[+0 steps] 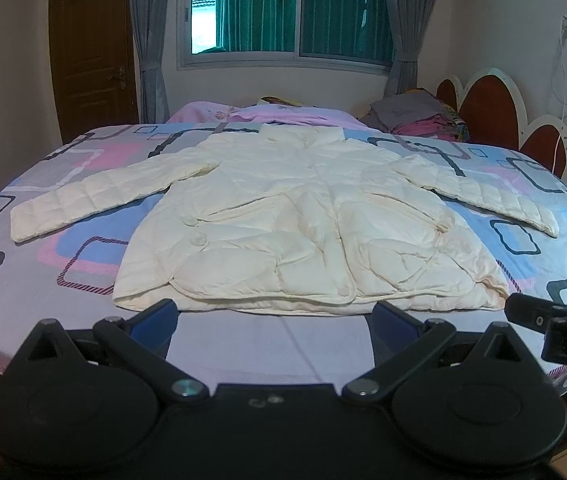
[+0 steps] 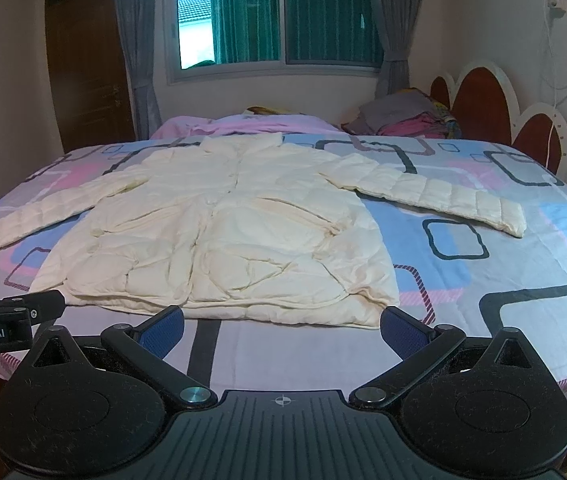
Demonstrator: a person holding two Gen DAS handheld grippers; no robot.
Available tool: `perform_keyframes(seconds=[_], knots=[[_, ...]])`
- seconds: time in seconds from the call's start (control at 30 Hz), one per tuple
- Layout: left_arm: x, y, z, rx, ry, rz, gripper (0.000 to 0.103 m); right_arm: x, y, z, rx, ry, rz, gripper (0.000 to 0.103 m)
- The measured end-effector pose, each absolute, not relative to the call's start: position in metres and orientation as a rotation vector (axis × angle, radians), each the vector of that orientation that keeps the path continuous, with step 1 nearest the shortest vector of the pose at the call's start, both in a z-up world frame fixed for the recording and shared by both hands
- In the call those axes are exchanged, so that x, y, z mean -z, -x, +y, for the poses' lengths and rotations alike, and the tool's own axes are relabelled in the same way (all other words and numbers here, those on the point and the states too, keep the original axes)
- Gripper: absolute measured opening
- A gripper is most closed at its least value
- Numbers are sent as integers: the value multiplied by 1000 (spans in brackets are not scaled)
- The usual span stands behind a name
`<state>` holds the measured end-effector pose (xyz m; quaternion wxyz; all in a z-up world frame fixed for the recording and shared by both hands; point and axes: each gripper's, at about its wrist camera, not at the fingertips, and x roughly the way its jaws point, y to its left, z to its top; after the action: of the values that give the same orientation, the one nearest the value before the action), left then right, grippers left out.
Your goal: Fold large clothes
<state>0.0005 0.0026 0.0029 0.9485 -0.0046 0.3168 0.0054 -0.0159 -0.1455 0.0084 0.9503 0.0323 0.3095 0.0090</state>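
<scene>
The cream jacket (image 1: 295,220) lies spread flat on the bed (image 1: 23,272) just beyond both grippers' released, empty jaws.

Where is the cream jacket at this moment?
In both wrist views the cream jacket lies flat on the patterned bed sheet, sleeves spread to both sides, collar toward the window. Its hem is just ahead of both open grippers.

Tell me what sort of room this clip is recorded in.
A bedroom in a home, most likely: a bed under a patterned sheet with a cream puffer jacket spread flat on it, a scalloped headboard at the right, and a curtained window beyond.
</scene>
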Motion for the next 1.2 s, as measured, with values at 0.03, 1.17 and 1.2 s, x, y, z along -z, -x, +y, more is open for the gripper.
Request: perform_keyframes(seconds=[0.03, 1.17, 1.2], knots=[[-3, -1, 3, -11, 10, 646, 103, -8, 16, -146, -18, -66, 630, 103], [-3, 0, 7, -15, 14, 636, 103, -12, 16, -145, -18, -60, 626, 103], [-3, 0, 7, -15, 14, 636, 103, -12, 16, -145, -19, -61, 626, 103]])
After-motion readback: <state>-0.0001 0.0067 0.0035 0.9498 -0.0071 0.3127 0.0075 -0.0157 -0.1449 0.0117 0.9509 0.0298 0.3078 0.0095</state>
